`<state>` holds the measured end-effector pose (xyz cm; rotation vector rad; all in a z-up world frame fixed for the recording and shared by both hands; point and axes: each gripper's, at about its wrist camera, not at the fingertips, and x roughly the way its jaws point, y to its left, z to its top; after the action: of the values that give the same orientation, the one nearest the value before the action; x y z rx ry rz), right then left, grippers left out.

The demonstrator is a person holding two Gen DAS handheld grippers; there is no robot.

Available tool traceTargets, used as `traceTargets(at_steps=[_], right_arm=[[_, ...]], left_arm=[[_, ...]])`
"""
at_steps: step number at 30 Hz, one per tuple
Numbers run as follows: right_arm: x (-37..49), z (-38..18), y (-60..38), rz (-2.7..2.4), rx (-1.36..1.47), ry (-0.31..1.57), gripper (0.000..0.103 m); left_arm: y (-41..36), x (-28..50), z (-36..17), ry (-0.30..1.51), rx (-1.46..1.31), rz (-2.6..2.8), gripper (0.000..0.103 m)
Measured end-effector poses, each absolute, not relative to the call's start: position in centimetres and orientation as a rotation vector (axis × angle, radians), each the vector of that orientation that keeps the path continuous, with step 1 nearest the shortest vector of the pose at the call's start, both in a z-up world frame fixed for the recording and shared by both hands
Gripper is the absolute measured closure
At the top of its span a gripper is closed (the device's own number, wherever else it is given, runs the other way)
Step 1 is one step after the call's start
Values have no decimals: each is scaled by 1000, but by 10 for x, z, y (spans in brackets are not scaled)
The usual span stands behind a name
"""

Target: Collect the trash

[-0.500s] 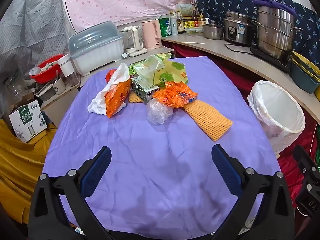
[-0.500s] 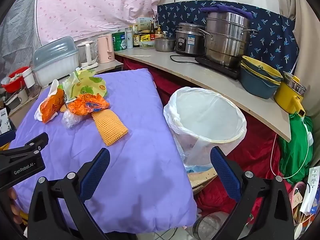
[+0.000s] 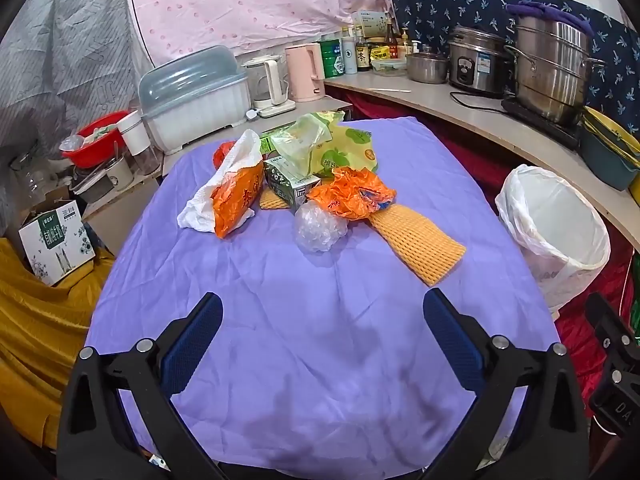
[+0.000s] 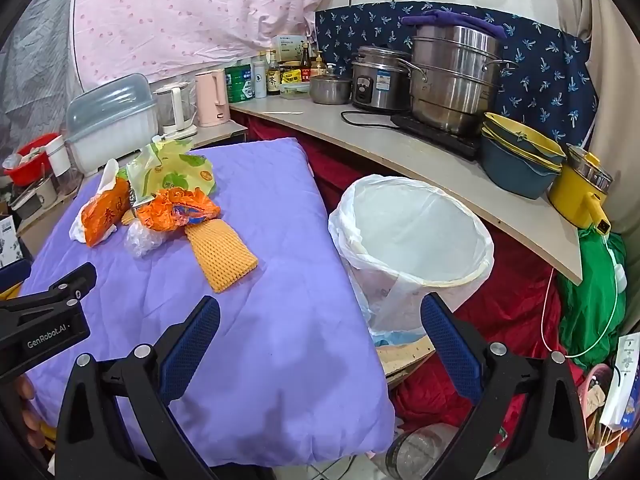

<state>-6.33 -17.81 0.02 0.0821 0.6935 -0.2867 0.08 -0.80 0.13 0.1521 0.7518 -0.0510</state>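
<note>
Trash [image 3: 304, 184] lies heaped in the upper middle of the left wrist view, well beyond the left gripper [image 3: 322, 340], whose fingers stand spread wide with nothing between them over bare purple cloth [image 3: 320, 380]. The yellow foam net [image 3: 420, 240] runs lengthwise toward the lower right. The right gripper [image 4: 320, 336] is likewise spread and empty above the cloth's right edge, beside the lined bin [image 4: 416, 240].

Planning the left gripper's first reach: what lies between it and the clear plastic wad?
Nothing: only bare purple cloth lies between the open left gripper and the clear plastic wad, as the left wrist view shows.
</note>
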Motion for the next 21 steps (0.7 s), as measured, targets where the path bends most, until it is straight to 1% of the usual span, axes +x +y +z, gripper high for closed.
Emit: traceTargets(at_steps=[8, 21], right_arm=[[-63, 4, -172, -283, 74, 692, 7], [-67, 5, -172, -285, 77, 687, 7]], left_arm=[[9, 1, 4, 747, 122, -50, 7], [2, -3, 3, 738, 159, -77, 7]])
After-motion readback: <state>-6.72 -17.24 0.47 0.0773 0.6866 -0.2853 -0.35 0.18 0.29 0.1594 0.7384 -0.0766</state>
